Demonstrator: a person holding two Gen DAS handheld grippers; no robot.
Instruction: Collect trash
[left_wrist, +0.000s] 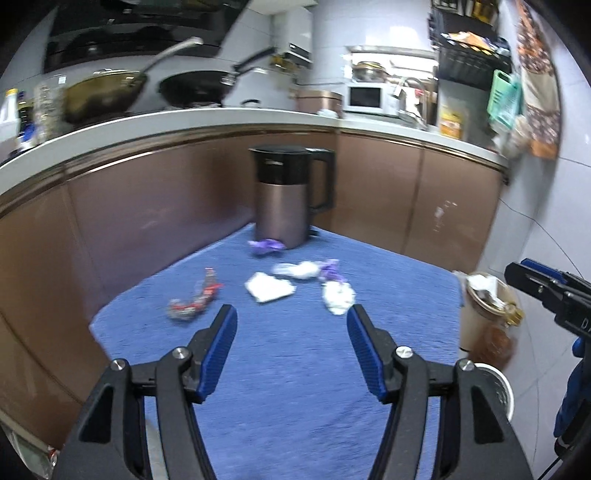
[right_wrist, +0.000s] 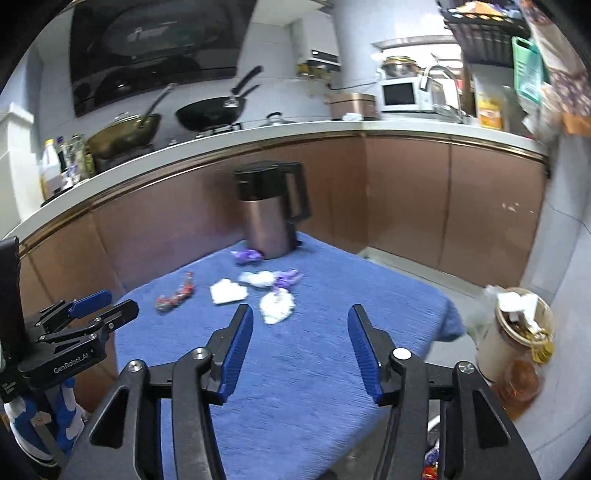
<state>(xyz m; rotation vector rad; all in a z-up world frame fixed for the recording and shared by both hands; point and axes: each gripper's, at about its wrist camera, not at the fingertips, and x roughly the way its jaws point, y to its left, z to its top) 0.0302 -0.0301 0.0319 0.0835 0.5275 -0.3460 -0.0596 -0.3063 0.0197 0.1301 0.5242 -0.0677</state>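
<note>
Trash lies scattered on a blue cloth (left_wrist: 295, 369): a red wrapper (left_wrist: 195, 299), a flat white tissue (left_wrist: 269, 287), a crumpled white tissue (left_wrist: 338, 295), a clear bag (left_wrist: 297, 269) and two purple wrappers (left_wrist: 266, 246) (left_wrist: 330, 269). My left gripper (left_wrist: 291, 314) hovers open over the near cloth, short of the trash, with nothing between its blue pads. My right gripper (right_wrist: 301, 312) is open and empty too, with the crumpled tissue (right_wrist: 277, 304) just beyond its left finger. The red wrapper (right_wrist: 175, 293) lies further left.
A brown kettle (left_wrist: 284, 192) with a black lid stands at the cloth's far end. A full waste bin (right_wrist: 517, 332) stands off the right edge by the tiled wall. Brown cabinets (left_wrist: 147, 206) and a counter with pans enclose the back and left.
</note>
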